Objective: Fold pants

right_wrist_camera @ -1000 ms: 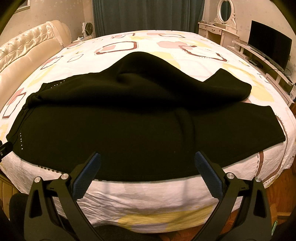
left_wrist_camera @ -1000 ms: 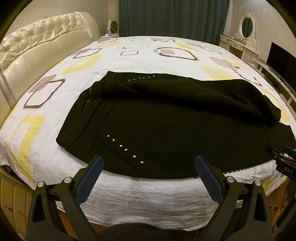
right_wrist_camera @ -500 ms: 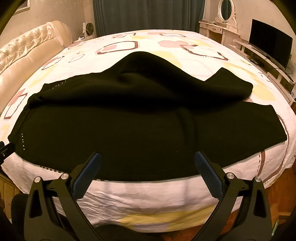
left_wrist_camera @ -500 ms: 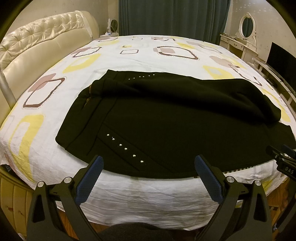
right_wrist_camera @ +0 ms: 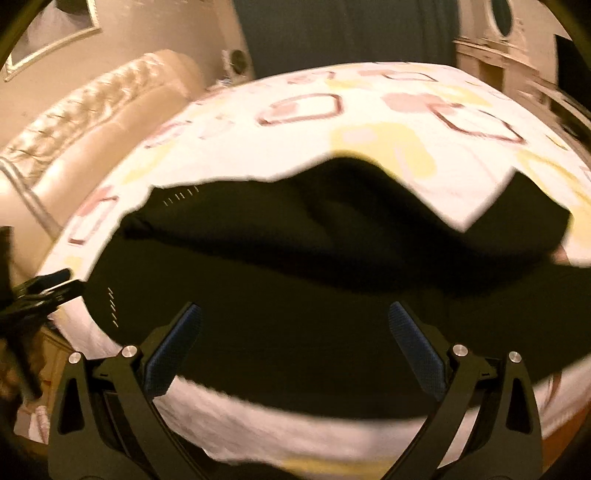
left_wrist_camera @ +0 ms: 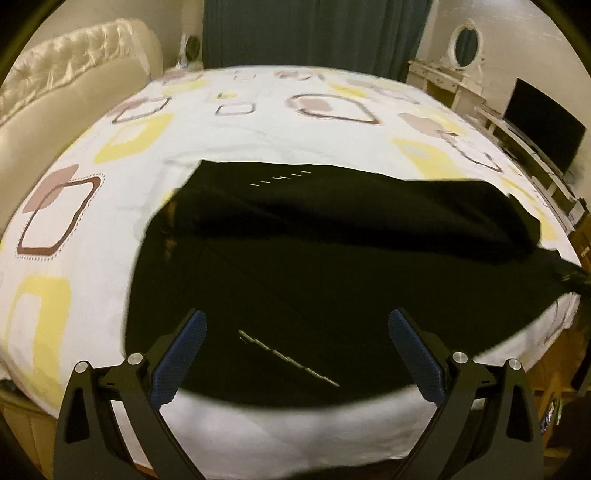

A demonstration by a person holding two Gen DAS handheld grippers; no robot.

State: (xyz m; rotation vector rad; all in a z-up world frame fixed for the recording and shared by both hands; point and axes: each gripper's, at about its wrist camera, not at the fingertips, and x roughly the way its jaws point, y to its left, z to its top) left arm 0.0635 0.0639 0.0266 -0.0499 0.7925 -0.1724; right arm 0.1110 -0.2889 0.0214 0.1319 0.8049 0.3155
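Note:
Black pants (left_wrist_camera: 314, 266) lie spread across the round bed, one leg bunched and folded over the other; rows of small silver studs (left_wrist_camera: 288, 356) mark the waist end at the left. They also show in the right wrist view (right_wrist_camera: 332, 280). My left gripper (left_wrist_camera: 295, 354) is open and empty, above the near hem by the studs. My right gripper (right_wrist_camera: 295, 343) is open and empty, above the near edge of the pants farther right. The left gripper (right_wrist_camera: 40, 291) shows at the left edge of the right wrist view.
The bed has a white sheet with yellow and brown squares (left_wrist_camera: 110, 184) and a cream tufted headboard (left_wrist_camera: 55, 96) at the left. A dressing table with an oval mirror (left_wrist_camera: 465, 48) and a TV (left_wrist_camera: 543, 125) stand at the right. Dark curtains (left_wrist_camera: 314, 33) hang behind.
Both grippers have moved forward and down toward the near edge of the pants; both views are now motion-blurred. The right view has swung left. The pants have not moved.

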